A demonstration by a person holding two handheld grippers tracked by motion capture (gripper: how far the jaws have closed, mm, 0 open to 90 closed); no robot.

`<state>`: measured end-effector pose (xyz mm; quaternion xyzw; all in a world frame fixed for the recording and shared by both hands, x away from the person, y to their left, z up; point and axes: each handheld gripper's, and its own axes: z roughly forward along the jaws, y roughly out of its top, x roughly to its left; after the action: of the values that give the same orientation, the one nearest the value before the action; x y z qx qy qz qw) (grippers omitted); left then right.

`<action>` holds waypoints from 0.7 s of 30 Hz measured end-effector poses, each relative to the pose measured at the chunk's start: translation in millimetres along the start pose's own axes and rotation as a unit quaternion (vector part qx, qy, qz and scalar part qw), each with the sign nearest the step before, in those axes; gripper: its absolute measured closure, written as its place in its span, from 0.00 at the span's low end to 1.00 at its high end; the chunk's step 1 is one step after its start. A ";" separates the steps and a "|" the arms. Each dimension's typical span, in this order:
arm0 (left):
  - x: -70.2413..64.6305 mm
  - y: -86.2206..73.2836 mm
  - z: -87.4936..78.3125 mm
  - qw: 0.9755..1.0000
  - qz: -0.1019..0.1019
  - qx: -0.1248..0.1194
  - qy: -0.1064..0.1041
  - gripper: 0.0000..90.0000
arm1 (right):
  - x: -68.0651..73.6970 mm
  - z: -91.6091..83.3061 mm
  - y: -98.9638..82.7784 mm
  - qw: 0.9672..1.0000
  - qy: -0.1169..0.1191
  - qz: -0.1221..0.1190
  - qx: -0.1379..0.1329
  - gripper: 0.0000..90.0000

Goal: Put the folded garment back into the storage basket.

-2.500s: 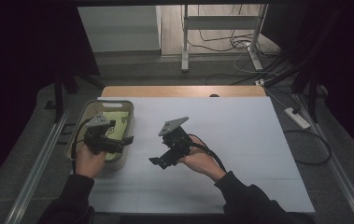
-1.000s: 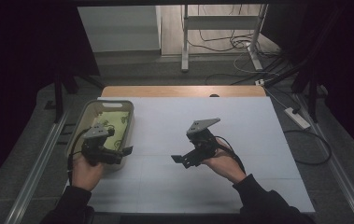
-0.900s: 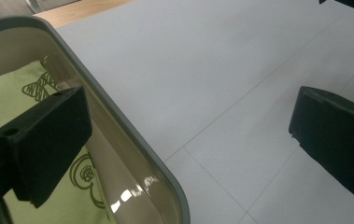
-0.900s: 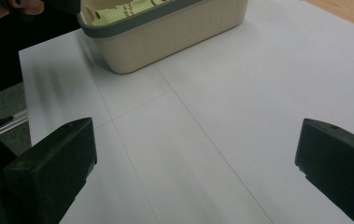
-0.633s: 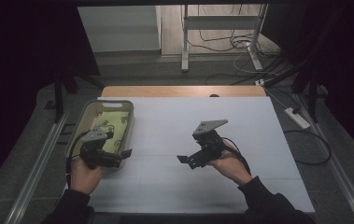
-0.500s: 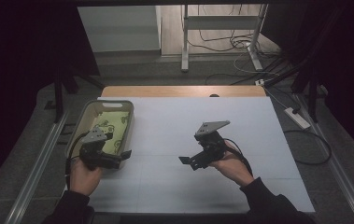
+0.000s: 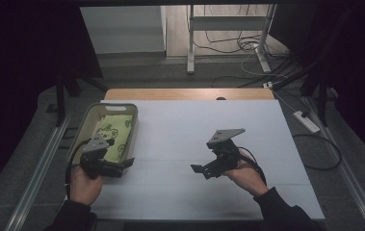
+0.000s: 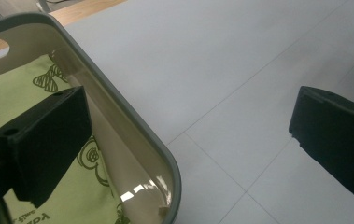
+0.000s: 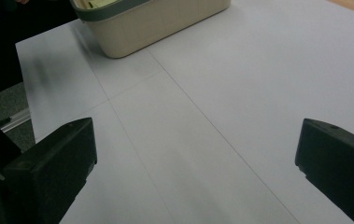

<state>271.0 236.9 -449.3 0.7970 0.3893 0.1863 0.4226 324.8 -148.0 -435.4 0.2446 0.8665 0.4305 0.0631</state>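
A beige basin (image 7: 104,126) with a grey rim sits at about nine o'clock on the white tabletop (image 7: 180,130), close to its left edge, and a lime-green cloth (image 7: 114,130) printed with dark cartoon figures lies flat inside it. The left gripper view catches a few dark printed letters (image 8: 32,217) on the cloth at the bottom edge, upside down and too cropped to read. The left tool (image 7: 122,166) is held in the person's left hand (image 7: 84,184) at roughly eight o'clock, over the near right corner of the basin; its jaws stand wide apart and empty, one above the cloth inside the basin, the other over bare tabletop outside the rim. The right tool (image 7: 200,169) is held in the right hand (image 7: 245,174) at around five o'clock, well apart from the basin and pointing toward it; its jaws are likewise spread wide with nothing between them, above the plain surface. The tabletop is covered in white sheets whose thin seams cross it as faint lines, and a strip of bare wood (image 7: 189,94) shows along the far edge at twelve o'clock. Beyond it the room is dim: grey floor, a metal stand (image 7: 228,29) with loose cables (image 7: 228,45) under it at twelve, and a white power strip (image 7: 306,121) on the floor at two o'clock.
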 end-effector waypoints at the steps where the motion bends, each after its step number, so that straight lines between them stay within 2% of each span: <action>1: -0.5 -0.7 -1.1 1.000 -0.001 0.000 0.001 0.00 | 0.0 -1.0 -0.9 1.000 0.000 0.001 0.000 0.00; 14: -3.4 -6.9 -5.5 1.000 -0.008 0.012 0.003 0.00 | -1.7 -12.9 -12.2 1.000 -0.008 0.009 0.000 0.00; 21: -4.0 -10.3 -9.9 1.000 -0.015 0.009 0.004 0.00 | -3.4 -21.7 -18.0 1.000 -0.015 0.013 -0.004 0.00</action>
<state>257.5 242.5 -451.9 0.7943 0.4043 0.1795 0.4165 314.1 -174.4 -436.2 0.2622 0.8604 0.4311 0.0710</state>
